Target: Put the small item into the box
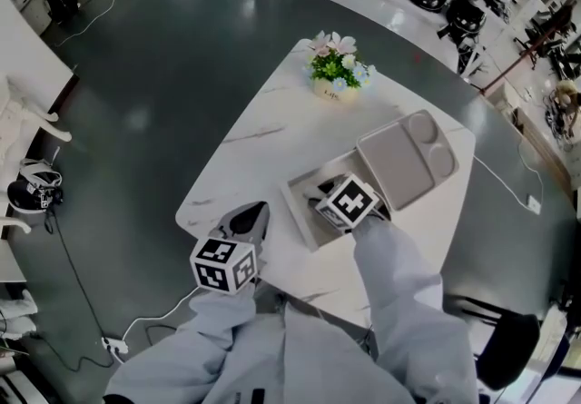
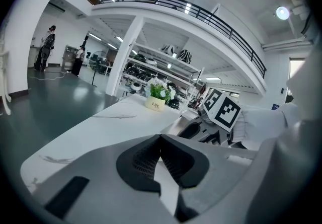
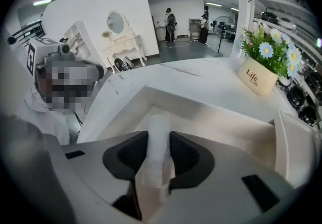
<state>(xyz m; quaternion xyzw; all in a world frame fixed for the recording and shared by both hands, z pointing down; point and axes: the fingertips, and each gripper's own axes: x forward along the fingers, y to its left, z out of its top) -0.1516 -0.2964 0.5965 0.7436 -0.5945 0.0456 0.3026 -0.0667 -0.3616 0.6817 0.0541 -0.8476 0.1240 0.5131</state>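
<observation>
In the head view, the right gripper (image 1: pixel 329 196) hangs over the open box (image 1: pixel 304 216) at the middle of the bench (image 1: pixel 263 139). The box's lid (image 1: pixel 404 157) lies folded back to the right, and a flower pot (image 1: pixel 338 75) stands at the far end. The left gripper (image 1: pixel 261 208) sits just left of the box, near the bench's near edge.

In the left gripper view, the left gripper (image 2: pixel 160 140) has its 2 fingers pressed together at the tips, with nothing between them. Beyond them lie the bench (image 2: pixel 100 127) and the flower pot (image 2: pixel 156 102).

In the right gripper view, the right gripper (image 3: pixel 160 137) pinches the small item (image 3: pixel 157 167), a pale, crinkled wrapped strip standing upright between the fingers. It sits above the box (image 3: pixel 211 117), whose pale floor lies right behind it.

The small item looks light, soft and easily crushed, with a wrapper that may be slippery. A gentle pinch across its middle, as here, seems the safest hold.
</observation>
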